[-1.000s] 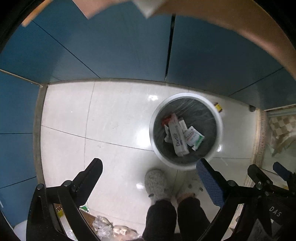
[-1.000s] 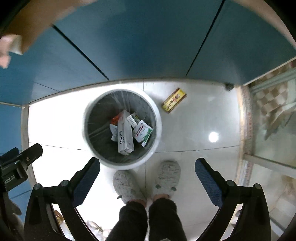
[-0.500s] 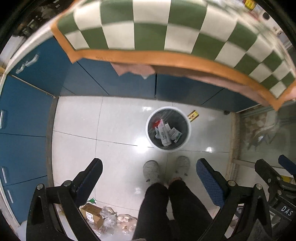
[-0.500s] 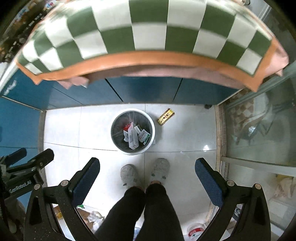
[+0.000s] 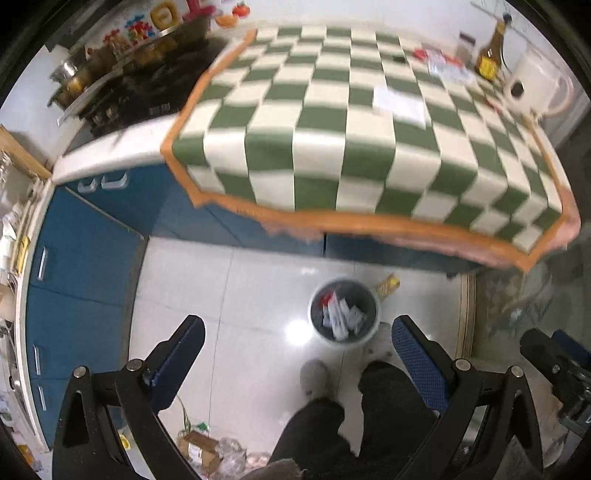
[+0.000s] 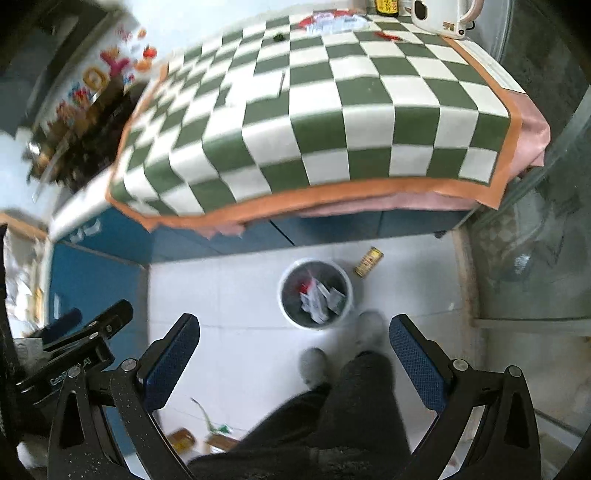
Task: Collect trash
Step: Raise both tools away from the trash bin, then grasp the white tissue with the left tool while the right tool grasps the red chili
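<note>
Fingers on both tools stand wide apart with nothing between them: your left tool and right tool are both held high, looking down past your legs. Just ahead of your slippers sits the bin on the floor, already holding several wrappers and cartons. Just beyond it, to its right, a small yellow box lies on the tiles, apart from the rim; that looks like a missed piece. Farther off, the checkered worktop carries a white paper and red-and-white wrappers near the kettle. Pick one target, square the tool over it, and close only once both pads straddle it.
</note>
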A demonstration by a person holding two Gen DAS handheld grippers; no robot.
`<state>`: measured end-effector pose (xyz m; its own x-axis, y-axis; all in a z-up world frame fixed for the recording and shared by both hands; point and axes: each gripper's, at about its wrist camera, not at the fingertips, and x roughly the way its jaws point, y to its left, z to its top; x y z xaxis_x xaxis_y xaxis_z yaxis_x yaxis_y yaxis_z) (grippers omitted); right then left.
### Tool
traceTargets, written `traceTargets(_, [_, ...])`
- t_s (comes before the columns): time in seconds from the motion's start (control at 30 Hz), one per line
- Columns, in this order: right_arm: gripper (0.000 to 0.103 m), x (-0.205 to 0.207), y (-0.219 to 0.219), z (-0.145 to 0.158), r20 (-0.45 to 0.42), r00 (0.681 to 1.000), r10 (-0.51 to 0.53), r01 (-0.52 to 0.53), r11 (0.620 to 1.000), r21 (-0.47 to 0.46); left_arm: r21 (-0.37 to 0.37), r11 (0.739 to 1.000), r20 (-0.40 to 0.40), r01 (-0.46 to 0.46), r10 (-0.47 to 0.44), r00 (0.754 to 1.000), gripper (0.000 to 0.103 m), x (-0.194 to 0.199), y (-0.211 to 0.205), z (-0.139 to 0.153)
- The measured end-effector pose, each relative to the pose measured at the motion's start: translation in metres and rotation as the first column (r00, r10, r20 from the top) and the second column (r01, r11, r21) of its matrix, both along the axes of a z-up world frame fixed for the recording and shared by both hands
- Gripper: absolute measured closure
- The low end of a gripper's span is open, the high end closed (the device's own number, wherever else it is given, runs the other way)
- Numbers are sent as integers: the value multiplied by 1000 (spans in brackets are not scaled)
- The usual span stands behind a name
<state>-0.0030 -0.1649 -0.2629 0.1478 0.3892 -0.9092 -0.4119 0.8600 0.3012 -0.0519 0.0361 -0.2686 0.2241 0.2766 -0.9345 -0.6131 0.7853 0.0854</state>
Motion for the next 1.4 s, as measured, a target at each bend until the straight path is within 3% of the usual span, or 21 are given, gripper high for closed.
traceTargets(0.17, [0, 84, 4, 8, 14, 999, -50, 49, 997, 53, -22, 999, 49, -44, 45, 998, 0, 68, 27, 21])
traceTargets(0.33, [0, 197, 1, 0, -26, 995, -99, 100, 993, 67, -102, 990, 55, -97, 103, 993, 0, 155, 56, 10])
traceTargets(0.47, [0, 294, 8, -18, -34, 993, -111, 112, 993, 27, -83, 994, -6, -73, 73, 997, 0, 239, 81, -22])
traceTargets(0.6, [1, 382, 20, -39, -18, 995, -102, 103, 995, 17, -93, 995, -77, -46, 38, 996, 4, 295, 101, -63])
traceTargets(0.7, [13, 433, 37, -49, 79, 995, -68, 72, 996, -49, -113, 993, -134, -22, 6, 991, 34, 321, 108, -92])
traceTargets(0.77, [16, 464, 47, -61, 93, 995, -48, 55, 995, -79, -111, 994, -86, -7, -3, 996, 50, 328, 107, -90])
traceTargets(0.83, [19, 490, 56, -72, 106, 994, -30, 40, 995, -90, -111, 994, -64, 10, -17, 998, 89, 335, 104, -87])
traceTargets(0.87, [19, 500, 62, -77, 121, 993, -16, 28, 994, -102, -102, 995, -63, 13, -20, 998, 95, 339, 102, -86])
traceTargets(0.97, [28, 521, 80, -92, 190, 981, 35, -8, 990, -138, -46, 999, -67, 16, -19, 998, 98, 348, 96, -85])
traceTargets(1.07, [55, 526, 96, -100, 283, 957, 65, -13, 983, -184, -9, 1000, -71, -6, 5, 997, 99, 350, 93, -83])
traceTargets(1.13, [79, 523, 101, -99, 313, 948, 56, -1, 985, -175, 15, 1000, -66, -26, 27, 997, 99, 349, 93, -79])
traceTargets(1.2, [92, 517, 107, -98, 319, 946, 58, 2, 982, -187, 27, 999, -62, -40, 42, 997, 99, 347, 93, -76])
traceTargets(1.4, [92, 471, 104, -86, 243, 970, 28, -15, 998, -58, 52, 998, -13, -43, 44, 999, 99, 337, 84, -48])
